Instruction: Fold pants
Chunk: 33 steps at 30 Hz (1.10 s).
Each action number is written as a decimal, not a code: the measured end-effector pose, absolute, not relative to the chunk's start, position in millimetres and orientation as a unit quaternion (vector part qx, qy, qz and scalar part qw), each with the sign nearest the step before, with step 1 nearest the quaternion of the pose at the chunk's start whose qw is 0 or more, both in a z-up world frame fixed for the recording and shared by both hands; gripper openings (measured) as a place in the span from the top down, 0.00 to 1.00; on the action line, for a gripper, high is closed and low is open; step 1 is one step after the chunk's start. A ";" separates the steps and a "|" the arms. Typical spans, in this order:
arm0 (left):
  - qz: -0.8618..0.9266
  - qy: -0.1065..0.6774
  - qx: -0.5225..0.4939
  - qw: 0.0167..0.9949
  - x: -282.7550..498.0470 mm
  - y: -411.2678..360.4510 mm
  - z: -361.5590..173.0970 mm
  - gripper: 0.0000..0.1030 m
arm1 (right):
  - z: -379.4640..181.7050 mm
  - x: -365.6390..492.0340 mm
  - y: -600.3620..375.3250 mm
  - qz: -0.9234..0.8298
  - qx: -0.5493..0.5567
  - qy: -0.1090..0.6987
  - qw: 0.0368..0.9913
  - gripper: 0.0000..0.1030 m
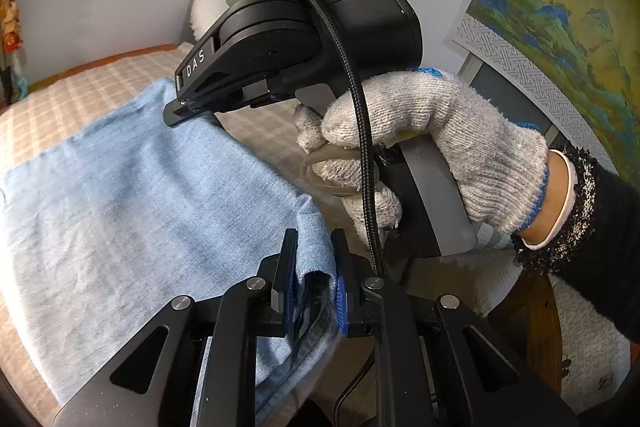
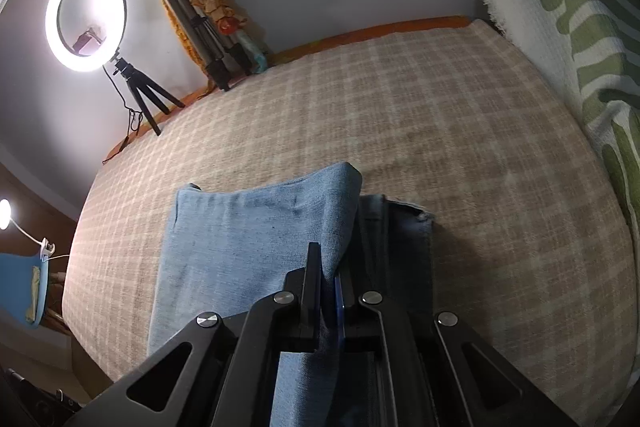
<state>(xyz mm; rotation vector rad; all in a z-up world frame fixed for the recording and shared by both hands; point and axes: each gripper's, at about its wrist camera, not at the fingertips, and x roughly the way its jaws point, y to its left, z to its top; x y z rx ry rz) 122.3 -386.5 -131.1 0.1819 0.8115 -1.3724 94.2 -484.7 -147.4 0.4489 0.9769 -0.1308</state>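
Light blue denim pants [image 1: 140,195] lie partly folded on a beige checked bed cover [image 1: 72,99]. My left gripper [image 1: 314,259] is shut on a corner of the pants, with bunched cloth between its fingers. The right gripper's black body [image 1: 300,39] shows in the left wrist view, held by a gloved hand [image 1: 432,143], its tips down on the pants' far edge. In the right wrist view my right gripper [image 2: 328,279] is shut on a raised fold of the pants [image 2: 248,235]; the frayed hem [image 2: 416,211] lies to its right.
A green-and-white patterned pillow [image 2: 568,27] lies along the bed's right side. A lit ring light on a small tripod [image 2: 86,17] and a folded tripod [image 2: 200,31] stand at the bed's far edge against the wall. A landscape painting [image 1: 560,7] hangs nearby.
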 end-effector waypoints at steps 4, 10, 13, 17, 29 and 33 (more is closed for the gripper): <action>-0.612 0.363 0.098 0.695 121.5 -388.0 -137.8 0.87 | -157.2 93.5 -489.5 -0.065 0.218 0.468 0.854 0.98; -0.603 0.371 0.106 0.698 126.3 -382.6 -140.2 0.87 | -168.7 97.4 -493.0 -0.062 0.221 0.477 0.848 0.98; -0.601 0.373 0.111 0.698 126.1 -380.1 -139.4 0.86 | -171.7 98.6 -493.5 -0.061 0.220 0.481 0.846 0.98; -0.595 0.372 0.122 0.702 125.0 -373.8 -136.1 0.84 | -173.5 98.4 -494.0 -0.061 0.223 0.482 0.845 0.98; -0.581 0.353 0.147 0.719 118.8 -340.2 -131.2 0.64 | -161.3 91.7 -497.5 -0.084 0.214 0.470 0.852 0.92; -0.581 0.354 0.142 0.719 121.0 -326.7 -131.1 0.64 | -155.7 88.2 -496.3 -0.084 0.207 0.471 0.854 0.89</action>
